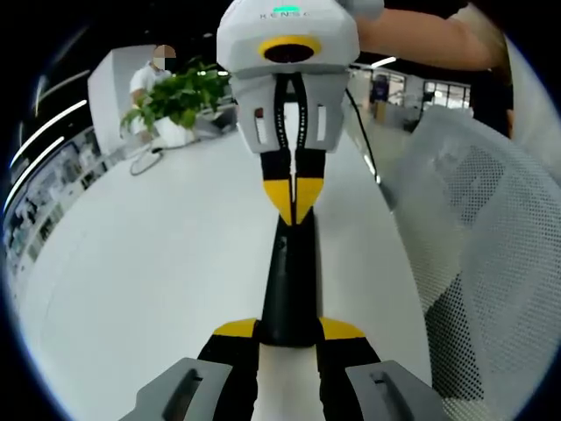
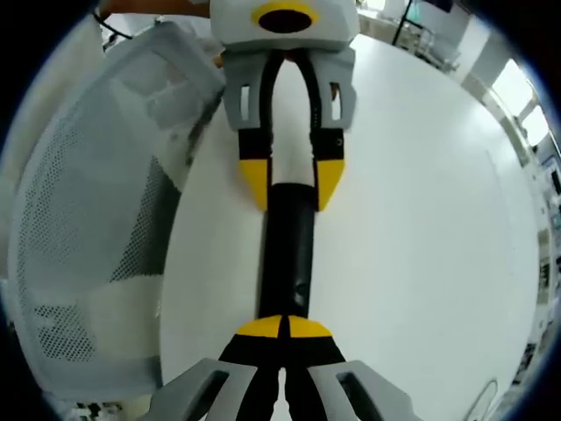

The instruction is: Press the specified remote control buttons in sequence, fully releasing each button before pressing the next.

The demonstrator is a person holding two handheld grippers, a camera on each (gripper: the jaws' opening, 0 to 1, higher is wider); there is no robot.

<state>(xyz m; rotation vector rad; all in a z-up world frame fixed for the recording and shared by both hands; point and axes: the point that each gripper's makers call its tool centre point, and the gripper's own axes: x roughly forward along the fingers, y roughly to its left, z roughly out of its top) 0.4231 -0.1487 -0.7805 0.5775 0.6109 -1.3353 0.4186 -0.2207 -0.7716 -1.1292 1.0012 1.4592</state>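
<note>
Buttons on the black remote [image 1: 289,289] we cannot make out. It lies on the white table [image 1: 158,263], left gripper [image 1: 289,331] clamping one end, right gripper [image 2: 282,329] closed, touching the other.

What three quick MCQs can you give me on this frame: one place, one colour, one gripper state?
1. Where is the remote?
A. between the left gripper's jaws
B. on the mesh chair
C. beside the plant

2. What colour is the table?
A. black
B. white
C. green

3. How do the right gripper's jaws stand?
A. wide open
B. shut, tips together
C. half open around a cable

Answers:
1 A: in the left gripper view the yellow tips sit on either side of the black remote.
2 B: the bare top around the remote is plain white in both views.
3 B: in the right gripper view the two yellow tips meet with no gap, on the end of the remote.
</note>
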